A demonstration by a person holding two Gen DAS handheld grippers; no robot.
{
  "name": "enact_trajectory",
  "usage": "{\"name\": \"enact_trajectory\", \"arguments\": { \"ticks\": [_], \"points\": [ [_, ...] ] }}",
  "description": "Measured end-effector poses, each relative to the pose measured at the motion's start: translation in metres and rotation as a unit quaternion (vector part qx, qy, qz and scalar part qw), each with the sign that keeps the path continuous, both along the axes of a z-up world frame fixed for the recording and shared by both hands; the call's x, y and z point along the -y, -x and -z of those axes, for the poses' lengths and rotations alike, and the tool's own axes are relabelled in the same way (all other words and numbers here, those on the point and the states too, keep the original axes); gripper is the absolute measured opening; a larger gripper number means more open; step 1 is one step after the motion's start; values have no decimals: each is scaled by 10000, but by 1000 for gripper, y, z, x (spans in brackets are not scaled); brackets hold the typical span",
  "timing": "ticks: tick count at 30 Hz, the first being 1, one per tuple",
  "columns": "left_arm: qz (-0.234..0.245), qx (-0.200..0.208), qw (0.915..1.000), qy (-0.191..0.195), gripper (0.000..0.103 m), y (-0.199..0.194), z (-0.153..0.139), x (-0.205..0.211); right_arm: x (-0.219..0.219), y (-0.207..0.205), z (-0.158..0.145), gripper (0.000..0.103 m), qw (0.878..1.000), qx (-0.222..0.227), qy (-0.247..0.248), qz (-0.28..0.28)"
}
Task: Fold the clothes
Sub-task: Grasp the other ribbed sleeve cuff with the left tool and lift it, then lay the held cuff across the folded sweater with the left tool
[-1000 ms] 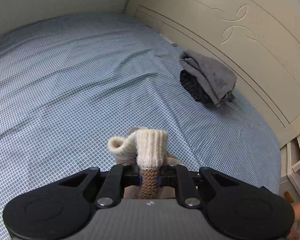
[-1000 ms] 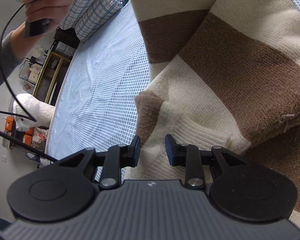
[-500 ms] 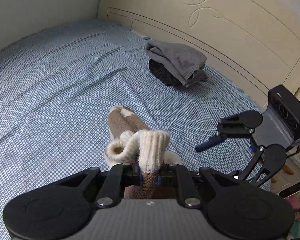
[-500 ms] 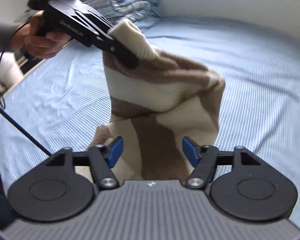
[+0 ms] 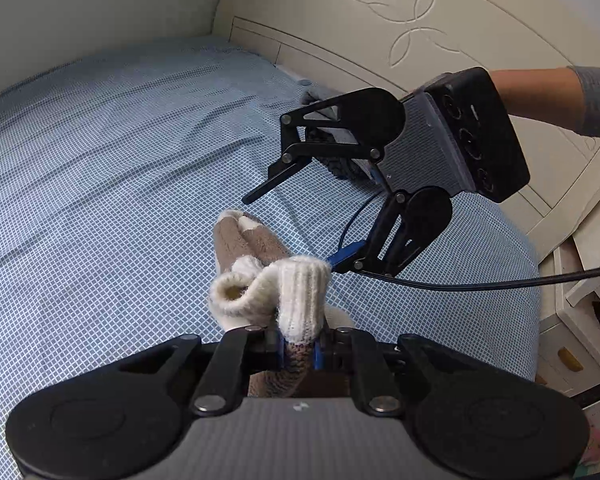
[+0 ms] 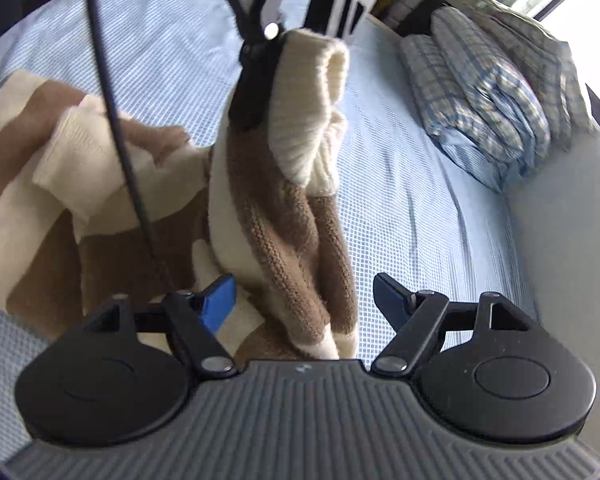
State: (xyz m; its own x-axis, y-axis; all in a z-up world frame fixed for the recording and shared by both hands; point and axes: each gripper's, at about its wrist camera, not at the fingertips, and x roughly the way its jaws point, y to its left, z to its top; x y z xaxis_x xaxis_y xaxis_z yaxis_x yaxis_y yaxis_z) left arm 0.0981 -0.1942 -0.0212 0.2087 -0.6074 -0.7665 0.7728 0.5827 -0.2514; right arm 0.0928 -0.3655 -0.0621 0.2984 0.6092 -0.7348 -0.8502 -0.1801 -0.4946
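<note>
My left gripper [image 5: 299, 350] is shut on the cream ribbed cuff of a brown-and-cream striped knit sweater [image 5: 288, 300] and holds it lifted above the bed. In the right wrist view the sweater [image 6: 284, 216] hangs from that gripper [image 6: 260, 56], and its body lies bunched on the sheet at the left. My right gripper [image 6: 304, 296] is open and empty, its jaws standing either side of the hanging sleeve without touching it. It also shows in the left wrist view [image 5: 292, 228], open, just beyond the cuff.
The bed has a blue-checked sheet [image 5: 100, 168]. A grey and dark garment pile [image 5: 332, 160] lies near the cream headboard [image 5: 420, 32], partly hidden by the right gripper. Folded plaid bedding [image 6: 492, 80] sits at the far right. A black cable [image 6: 120, 128] crosses the view.
My right gripper has swung in close to the lifted sleeve, open jaws now around it. The left gripper keeps its hold on the cuff, turned slightly toward the headboard.
</note>
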Motion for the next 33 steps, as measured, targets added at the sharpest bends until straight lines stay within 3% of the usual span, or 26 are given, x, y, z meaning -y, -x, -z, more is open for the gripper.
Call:
{"name": "enact_trajectory", "arguments": {
  "ticks": [6, 9, 10, 13, 14, 18, 22, 27, 33],
  "points": [
    [23, -62, 10000, 15, 13, -5, 11, 6, -31, -40, 9, 77, 9976, -272, 392, -497],
    [112, -12, 9999, -32, 13, -5, 14, 9, -46, -58, 14, 75, 9913, -783, 700, -788],
    [126, -13, 9999, -30, 13, -5, 15, 10, -51, -63, 15, 71, 9874, -1012, 854, -870],
    [144, 12, 9999, -50, 13, -7, 17, 12, -68, -76, 22, 40, 9746, -1453, 1342, -1052],
    [132, 40, 9999, -71, 13, -7, 17, 12, -73, -78, 26, 22, 9726, -1453, 1478, -1056],
    [24, -15, 10000, -86, 13, -10, 18, 4, -89, -82, 27, 20, 9686, -1755, 1691, -495],
    [-83, -7, 9999, -103, 13, -18, 16, -4, -90, -71, 18, 20, 9703, -1722, 1675, -297],
    [-175, -35, 9998, -74, 13, -18, 5, -16, -76, -53, -8, 19, 9683, -2130, 1281, 262],
    [12, -46, 9995, -304, 13, -4, -7, -22, -58, -18, -35, 19, 9591, -2586, 912, 705]
  ]
}}
